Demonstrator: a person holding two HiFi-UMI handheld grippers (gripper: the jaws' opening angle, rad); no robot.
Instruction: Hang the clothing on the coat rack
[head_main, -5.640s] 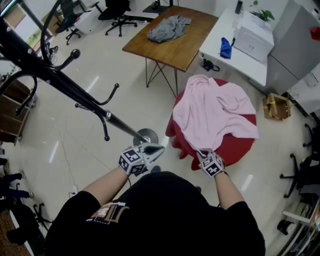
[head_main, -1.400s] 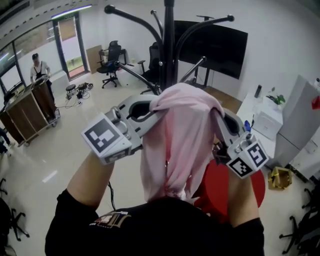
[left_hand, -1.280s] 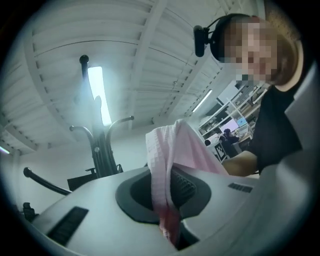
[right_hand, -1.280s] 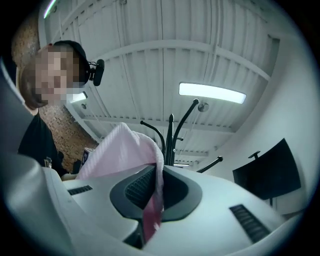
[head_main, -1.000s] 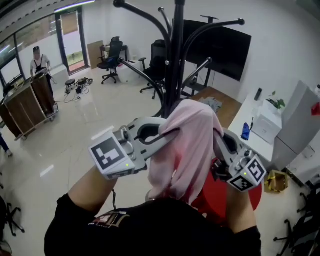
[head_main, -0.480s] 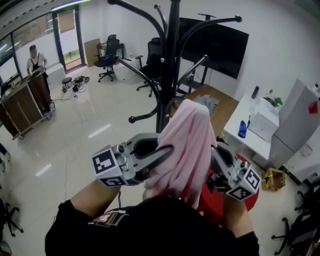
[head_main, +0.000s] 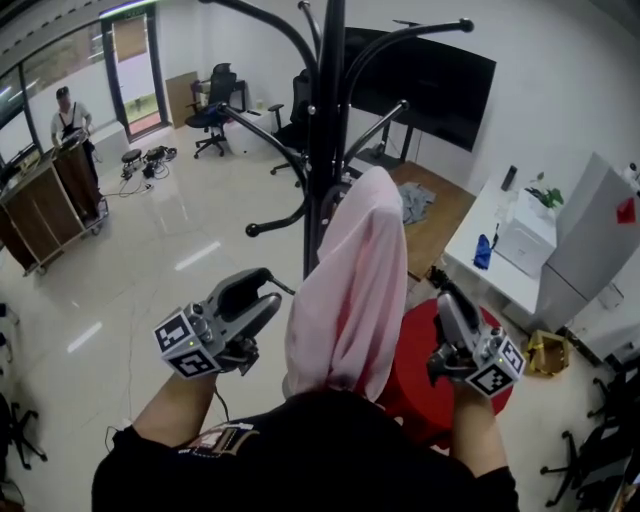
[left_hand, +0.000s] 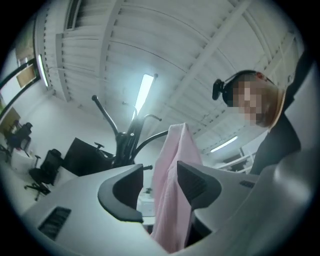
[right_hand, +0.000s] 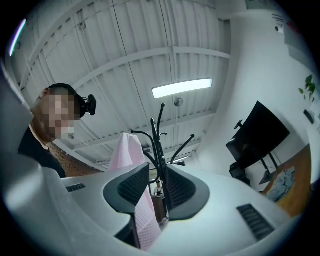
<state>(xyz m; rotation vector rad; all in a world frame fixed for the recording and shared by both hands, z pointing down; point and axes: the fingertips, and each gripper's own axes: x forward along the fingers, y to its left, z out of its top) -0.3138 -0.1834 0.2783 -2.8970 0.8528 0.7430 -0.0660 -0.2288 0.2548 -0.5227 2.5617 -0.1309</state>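
Pink clothing (head_main: 352, 290) now hangs in a long fold from the coat rack (head_main: 322, 120) in the head view. Its top is draped over an arm just right of the black pole, though the hook itself is covered by the cloth. A second ago both grippers were raised and pressed into the fabric. Now the left gripper (head_main: 265, 290) sits lower and just left of the cloth, and the right gripper (head_main: 440, 285) sits lower and to its right, with neither one carrying it. The red seat (head_main: 420, 400) that bore the garment earlier lies bare behind the cloth's hem.

The left gripper view shows the left gripper (left_hand: 159, 170) with its jaws released, having just been opening. The pink clothing (left_hand: 172, 185) shows in the gap between them, close to the right-hand pad. Nothing pinches it, though whether a fold brushes that pad cannot be told.

The right gripper view shows the right gripper (right_hand: 156, 180) let go as well, its jaws having just been opening to a narrower gap. The clothing (right_hand: 125, 150) runs down beside the left-hand pad, and the coat rack (right_hand: 156, 145) stands beyond the opening.

Since the garment holds its place with both grips gone, the hanging looks done. What probably remains is drawing the grippers away without tugging the cloth off its hook.
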